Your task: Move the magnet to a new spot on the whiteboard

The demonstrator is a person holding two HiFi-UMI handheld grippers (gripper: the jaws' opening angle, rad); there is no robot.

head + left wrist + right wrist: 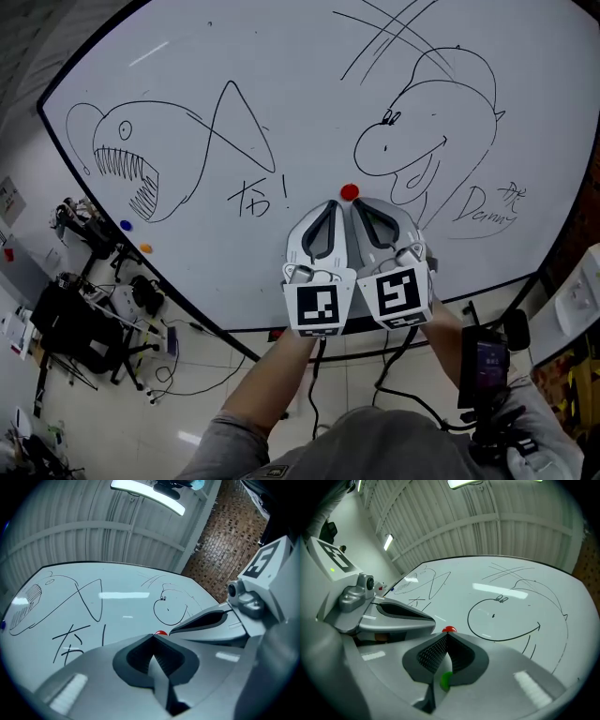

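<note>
Head view: the red magnet (350, 192) is sitting on the whiteboard (309, 103), just left of the bottom of the big-nosed creature drawing (422, 131). The left gripper (328, 206) and right gripper (362, 206) are pointing up at the board side by side and pressing against each other. Their tips are sitting just below the magnet, one on either side. The shark drawing (131, 155) is way off to the magnet's left, and a blue magnet (126, 225) and an orange magnet (145, 247) are sticking on the board below it.

Left gripper view: the fingers are pinching fully together with nothing between them. The red magnet is peeking out right past the tips, a hair to the right, and I can't tell if they're touching it. The right gripper is lying alongside to the magnet's right.

Right gripper view: same deal here, the fingers are meeting at the tips and gripping nothing. The magnet is poking up just beyond them on the board, with the left gripper lying to the magnet's left.
</note>
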